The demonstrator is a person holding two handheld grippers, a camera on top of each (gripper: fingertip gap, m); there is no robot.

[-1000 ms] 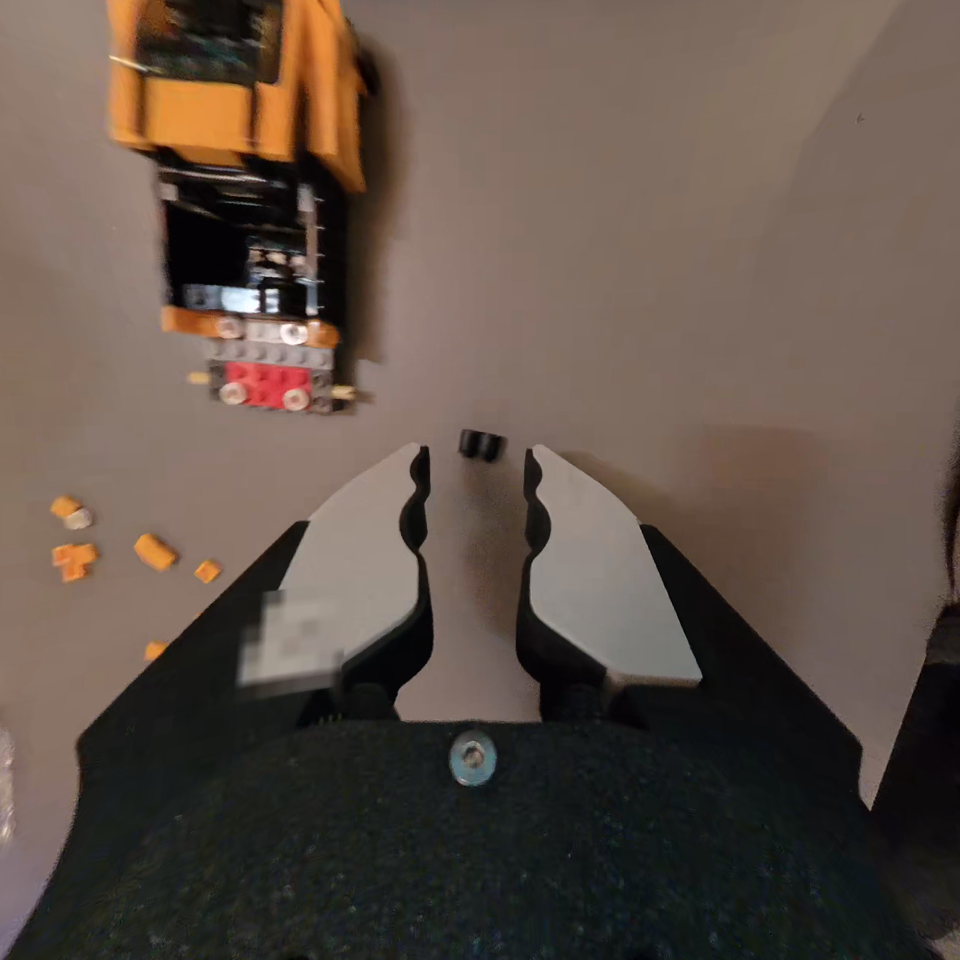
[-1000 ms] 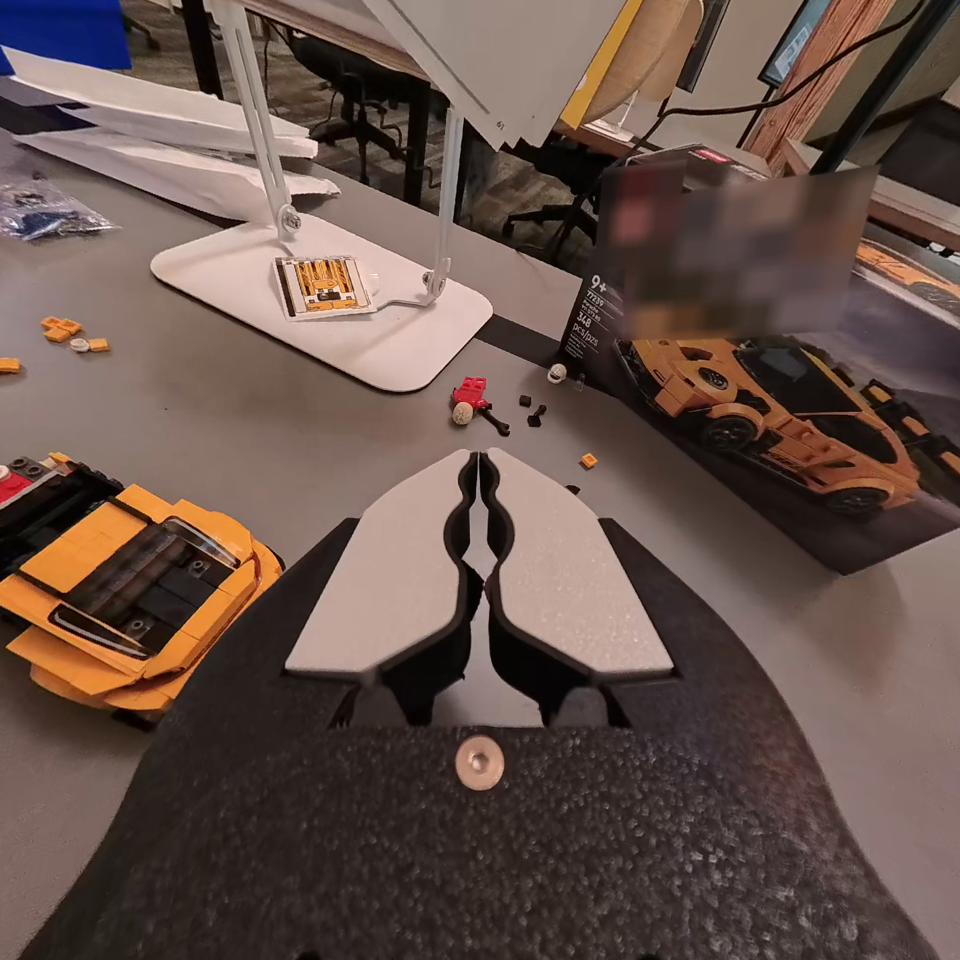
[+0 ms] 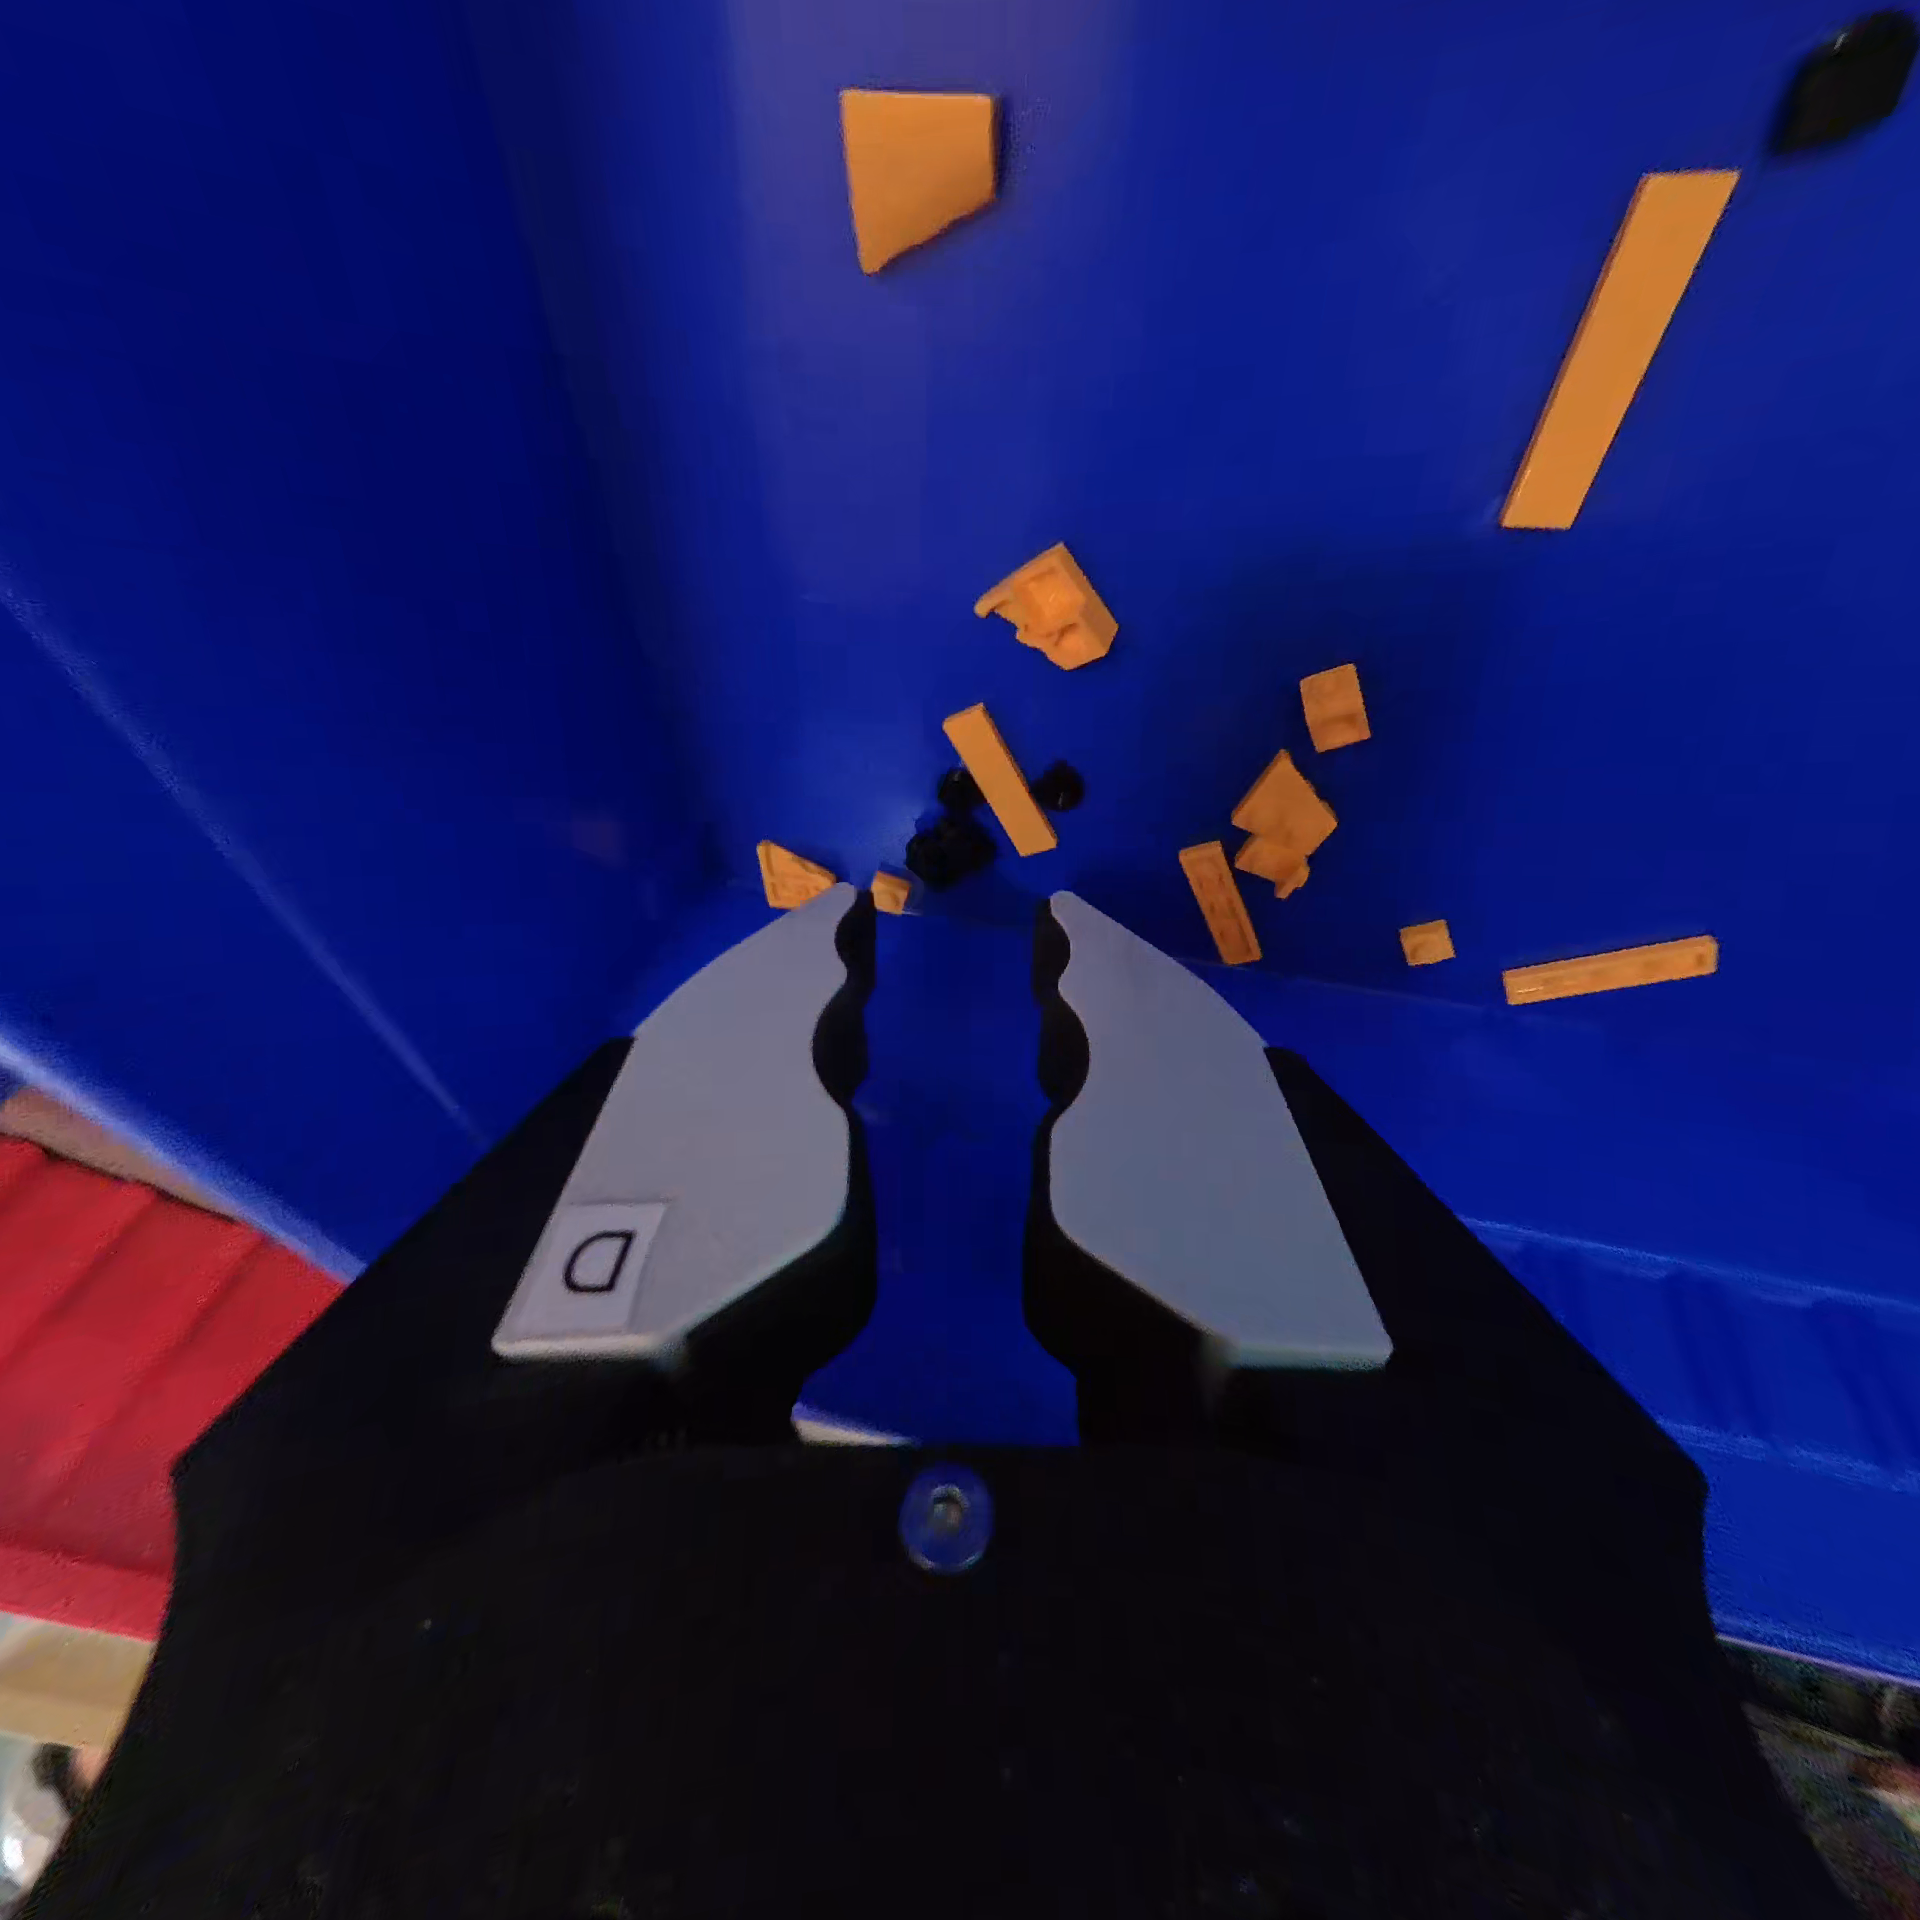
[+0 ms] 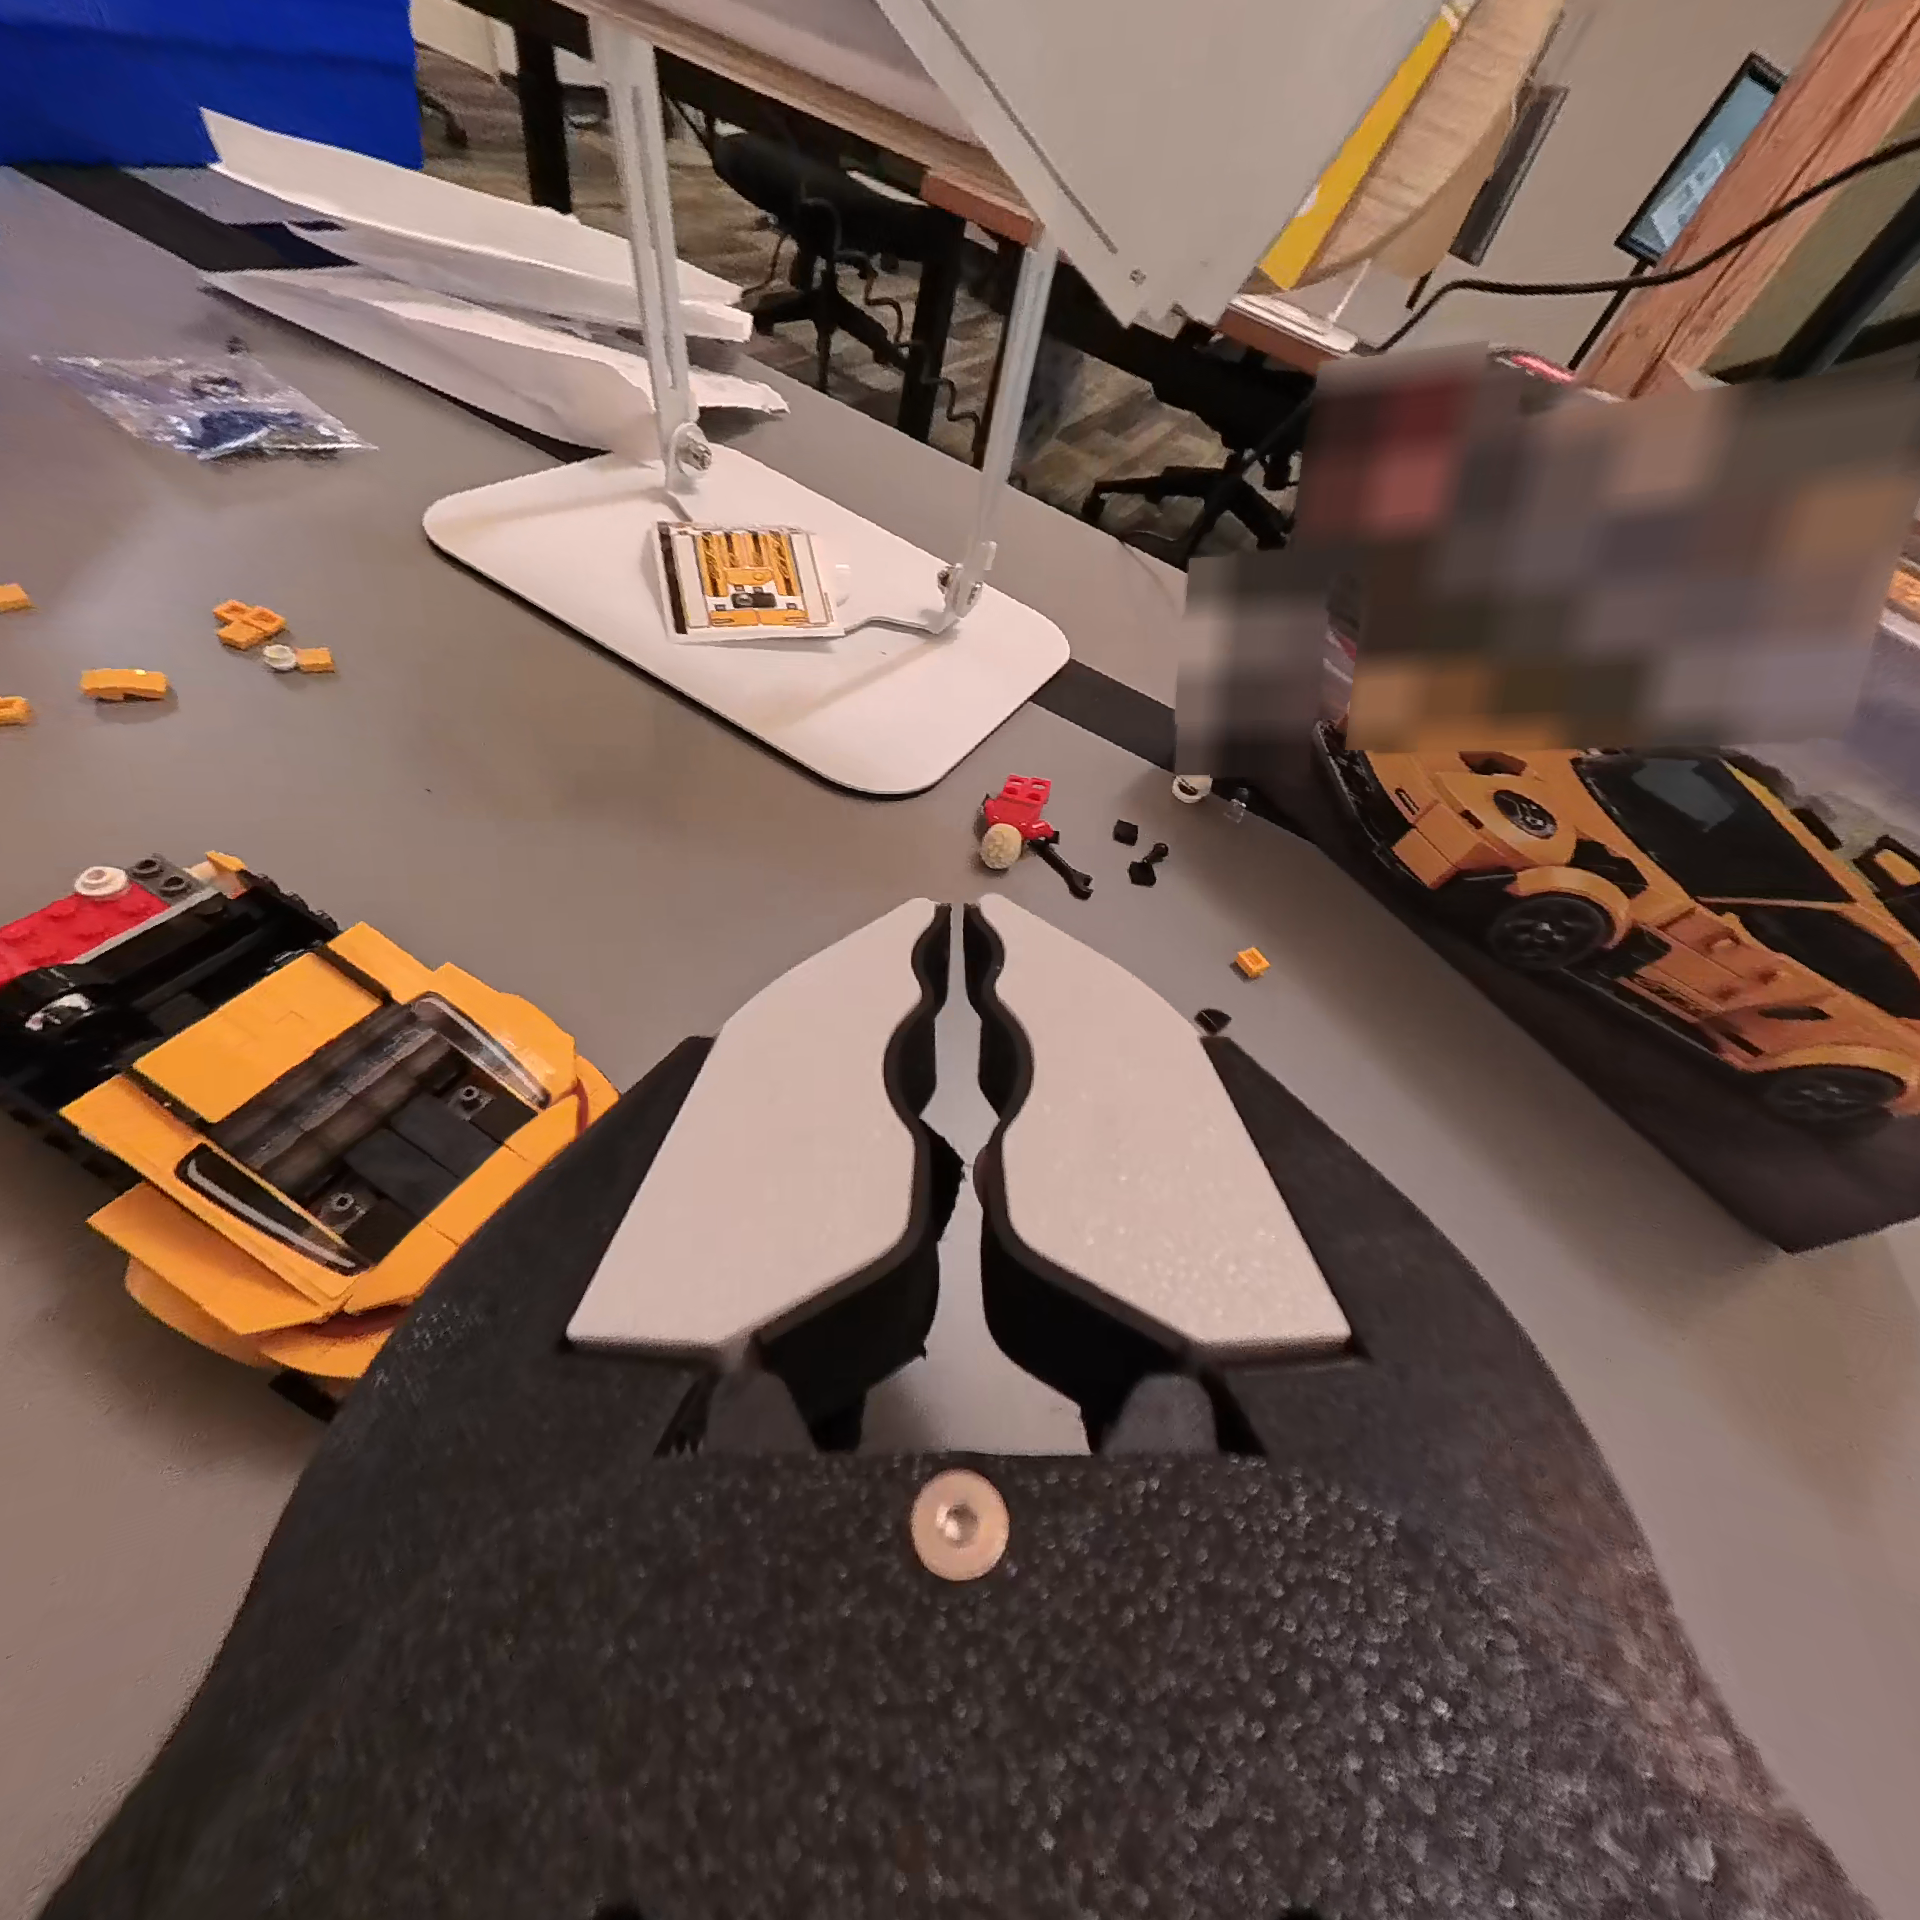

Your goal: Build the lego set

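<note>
Only the left wrist view looks into the blue bin (image 3: 416,520). There our left tool (image 3: 951,904) hangs with its fingers moderately apart and nothing between them. Just beyond the fingertips, small black pieces (image 3: 948,847) lie on the bin floor beside a short orange bar (image 3: 1000,777). A small orange wedge (image 3: 792,875) and a tiny orange bit (image 3: 889,891) sit just beside the left fingertip (image 3: 831,914); we cannot tell whether they touch. More orange pieces lie scattered toward the bin's far right, among them a long orange strip (image 3: 1616,348).

Only the right wrist view shows the grey table (image 4: 520,831). Our right tool (image 4: 957,909) has its fingers nearly together, a thin slit between them, gripping nothing. Near its tips lie a red brick piece (image 4: 1020,802), a cream round piece (image 4: 1001,845) and a few black bits (image 4: 1143,862). The partly built orange car (image 4: 312,1122) sits toward the table's left edge, the picture box (image 4: 1662,935) at its right, and a white stand base (image 4: 748,623) toward the far edge. At the far left corner, part of the blue bin (image 4: 208,73) shows.
</note>
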